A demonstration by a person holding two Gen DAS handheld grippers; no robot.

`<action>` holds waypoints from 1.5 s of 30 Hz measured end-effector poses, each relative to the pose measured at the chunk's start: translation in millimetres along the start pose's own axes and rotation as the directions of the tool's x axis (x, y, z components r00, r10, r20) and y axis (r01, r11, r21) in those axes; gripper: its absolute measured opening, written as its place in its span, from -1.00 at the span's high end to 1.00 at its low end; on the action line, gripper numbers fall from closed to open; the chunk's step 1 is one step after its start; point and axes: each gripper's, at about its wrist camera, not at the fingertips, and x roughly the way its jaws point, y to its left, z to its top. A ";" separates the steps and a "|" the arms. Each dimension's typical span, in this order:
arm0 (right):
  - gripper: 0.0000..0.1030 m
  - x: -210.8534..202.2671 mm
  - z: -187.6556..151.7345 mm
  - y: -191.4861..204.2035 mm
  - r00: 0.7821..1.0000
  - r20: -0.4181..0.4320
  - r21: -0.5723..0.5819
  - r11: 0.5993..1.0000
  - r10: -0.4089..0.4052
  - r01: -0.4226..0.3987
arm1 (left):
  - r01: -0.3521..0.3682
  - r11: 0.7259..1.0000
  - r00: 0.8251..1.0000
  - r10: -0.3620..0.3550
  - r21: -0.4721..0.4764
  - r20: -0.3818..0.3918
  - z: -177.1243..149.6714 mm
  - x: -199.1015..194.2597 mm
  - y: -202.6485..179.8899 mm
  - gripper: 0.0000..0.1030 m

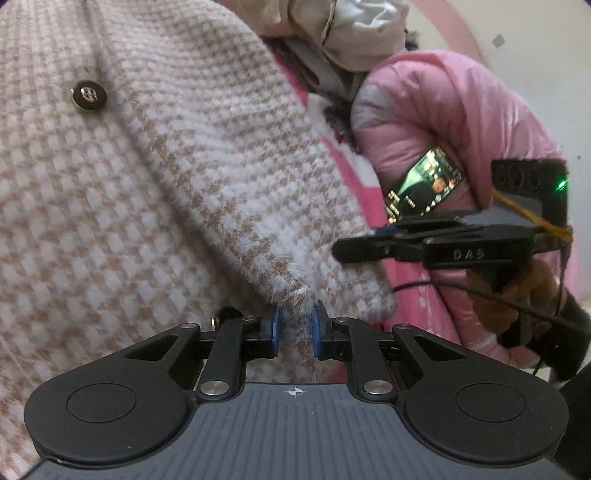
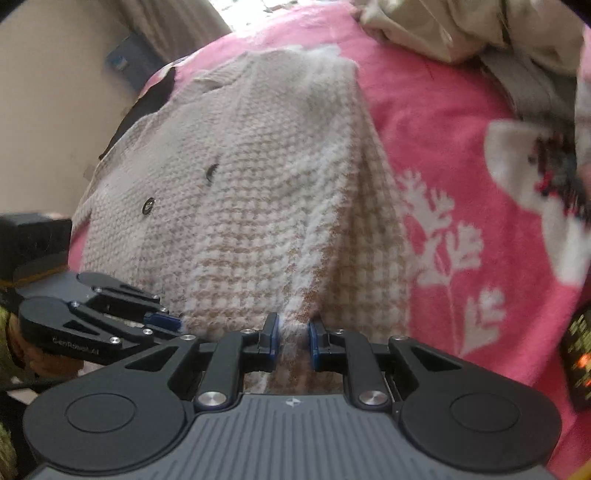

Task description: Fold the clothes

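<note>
Left gripper [image 1: 295, 325] and right gripper [image 2: 291, 334] fingers each pinching beige-and-white houndstooth knit cardigan [image 2: 240, 184] hem, one dark button [image 1: 88, 95] in left view (two in right), pink floral blanket [image 2: 461, 184] beneath

The cardigan [image 2: 251, 206] lies on the blanket [image 2: 461, 177], heaped clothes [image 2: 461, 29] behind it.

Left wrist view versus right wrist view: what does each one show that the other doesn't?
Only the left wrist view shows a pink puffy jacket and the knit's dark button up close. Only the right wrist view shows the whole checked knit cardigan spread on a pink blanket with white leaf prints, plus a wall behind. Both show a claw, left claw and right claw, pinching the cardigan's edge, with the other claw beside it.
</note>
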 end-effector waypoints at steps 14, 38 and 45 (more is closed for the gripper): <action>0.40 7.6 -18.0 28.3 0.970 0.018 -0.328 0.915 -0.244 0.236 | -0.025 0.998 1.000 0.025 0.055 0.000 -4.8 10.7 -6.3 0.64; 0.66 14.8 -1.7 12.3 0.983 0.113 -0.077 0.985 -0.144 0.154 | -0.193 0.960 0.978 0.171 0.205 0.121 9.3 6.1 -7.9 0.37; 0.64 8.1 81.2 9.2 0.961 0.265 -0.058 0.993 -0.085 0.103 | -0.153 0.976 0.985 0.137 0.154 0.109 9.6 -0.7 2.0 0.37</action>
